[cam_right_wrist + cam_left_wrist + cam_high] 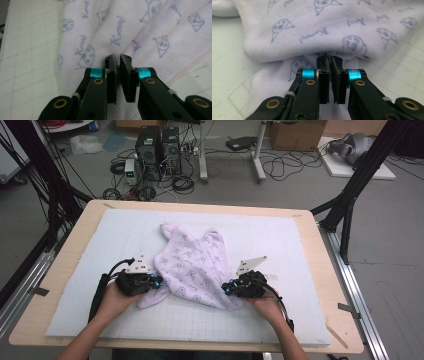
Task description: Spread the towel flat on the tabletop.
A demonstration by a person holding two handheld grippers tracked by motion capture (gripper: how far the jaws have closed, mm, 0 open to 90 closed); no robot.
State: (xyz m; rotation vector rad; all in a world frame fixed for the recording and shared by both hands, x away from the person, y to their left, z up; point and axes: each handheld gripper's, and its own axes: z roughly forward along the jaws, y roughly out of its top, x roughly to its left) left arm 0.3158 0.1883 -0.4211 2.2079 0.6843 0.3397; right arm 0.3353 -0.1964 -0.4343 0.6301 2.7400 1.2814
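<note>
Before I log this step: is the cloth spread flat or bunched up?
Bunched up. The cloth lies crumpled on the mat, with folds and overlapping layers, its near edges gathered by the left gripper and right gripper.

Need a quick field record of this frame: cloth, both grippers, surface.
cloth: pale lilac towel printed with blue cartoon faces and script, crumpled, not flat
surface: white gridded foam mat on a light wooden table
left gripper: jaws closed, tips at a fold on the towel's near left edge
right gripper: jaws closed, tips on the towel's near right edge
grip on cloth: cannot tell for either; no fabric visible between the pads
hands: one on each gripper, near side
</note>
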